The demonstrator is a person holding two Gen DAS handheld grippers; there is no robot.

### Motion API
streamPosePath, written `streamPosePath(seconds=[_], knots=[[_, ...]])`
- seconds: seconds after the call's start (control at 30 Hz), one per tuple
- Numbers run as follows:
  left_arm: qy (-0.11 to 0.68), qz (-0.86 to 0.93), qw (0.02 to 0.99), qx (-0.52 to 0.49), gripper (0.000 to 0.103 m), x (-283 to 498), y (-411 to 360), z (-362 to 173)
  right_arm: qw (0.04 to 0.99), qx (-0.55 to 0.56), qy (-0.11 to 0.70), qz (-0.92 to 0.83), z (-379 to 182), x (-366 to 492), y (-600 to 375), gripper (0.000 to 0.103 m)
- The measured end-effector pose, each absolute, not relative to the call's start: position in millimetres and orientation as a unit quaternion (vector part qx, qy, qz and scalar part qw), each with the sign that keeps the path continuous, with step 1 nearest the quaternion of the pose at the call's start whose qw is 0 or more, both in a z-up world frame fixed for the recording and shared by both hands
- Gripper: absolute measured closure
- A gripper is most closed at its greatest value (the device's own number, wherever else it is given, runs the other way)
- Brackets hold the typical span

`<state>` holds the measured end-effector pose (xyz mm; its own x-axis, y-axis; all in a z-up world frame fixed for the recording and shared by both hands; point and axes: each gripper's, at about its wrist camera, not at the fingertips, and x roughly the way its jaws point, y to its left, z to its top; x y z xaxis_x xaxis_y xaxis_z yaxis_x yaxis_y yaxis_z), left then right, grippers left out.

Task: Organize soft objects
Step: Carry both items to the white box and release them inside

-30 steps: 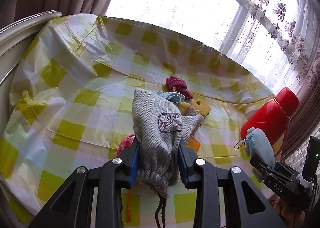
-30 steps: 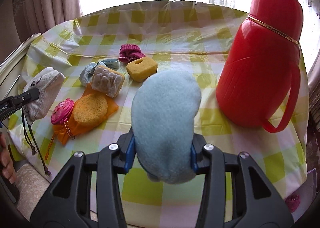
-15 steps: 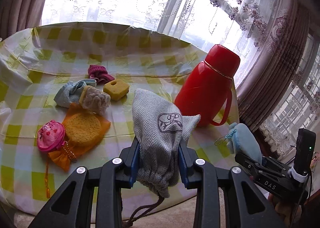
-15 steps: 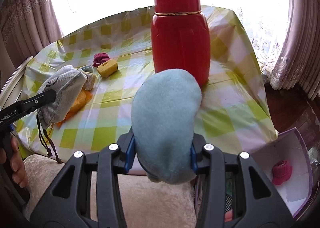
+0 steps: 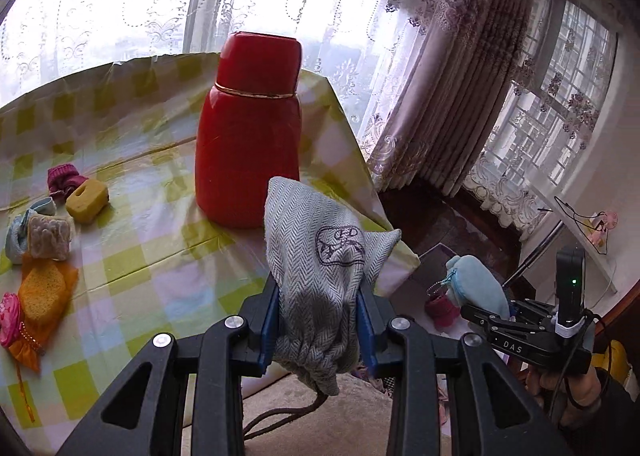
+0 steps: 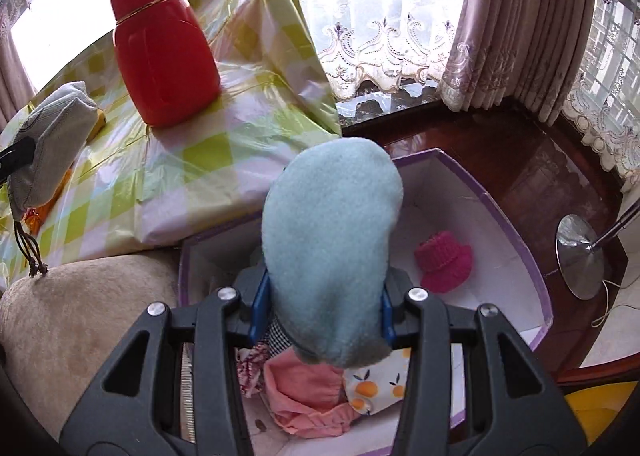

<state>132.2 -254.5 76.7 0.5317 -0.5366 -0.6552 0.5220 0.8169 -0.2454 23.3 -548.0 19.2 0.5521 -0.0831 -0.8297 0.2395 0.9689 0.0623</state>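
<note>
Right gripper point(image 6: 322, 316) is clamped on a pale blue pouch point(image 6: 330, 240), held above the white box point(image 6: 496, 216) beside the checked table point(image 6: 192, 160); a pink knitted piece point(image 6: 442, 266) lies inside the box. Left gripper point(image 5: 318, 320) grips a grey drawstring bag point(image 5: 320, 256) over the table's near edge, in front of the red flask point(image 5: 250, 132).
</note>
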Motion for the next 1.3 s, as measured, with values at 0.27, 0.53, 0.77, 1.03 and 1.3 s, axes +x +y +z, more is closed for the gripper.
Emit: streamPosePath(seconds=[0.27,0.53,0.77,1.03,1.3], knots=[[0.382,-0.352,0.854,0.029,0.069,122.2,-318.5,78.7,0.848,0.105,0.498,-0.144,-7.0,-4.9,-607.8,0.055],[0.39,-0.39,0.833,0.053,0.069,119.5,-382.5,77.2,0.821,0.108,0.529,-0.183,-38.1,-10.6,-650.0,0.037],[0.417,-0.413,0.808,0.05,0.068,118.6,-432.9,67.1,0.828,0.115,0.512,-0.197,-22.3,-22.1,-663.7,0.03],[0.479,-0.424,0.768,0.036,0.033,114.7,-477.0,28.6,0.84,0.128,0.477,-0.225,2.1,-24.0,-680.3,0.027],[0.48,-0.401,0.78,0.026,0.033,124.5,-438.0,29.2,0.844,0.132,0.471,-0.22,8.0,-21.7,-676.2,0.026]])
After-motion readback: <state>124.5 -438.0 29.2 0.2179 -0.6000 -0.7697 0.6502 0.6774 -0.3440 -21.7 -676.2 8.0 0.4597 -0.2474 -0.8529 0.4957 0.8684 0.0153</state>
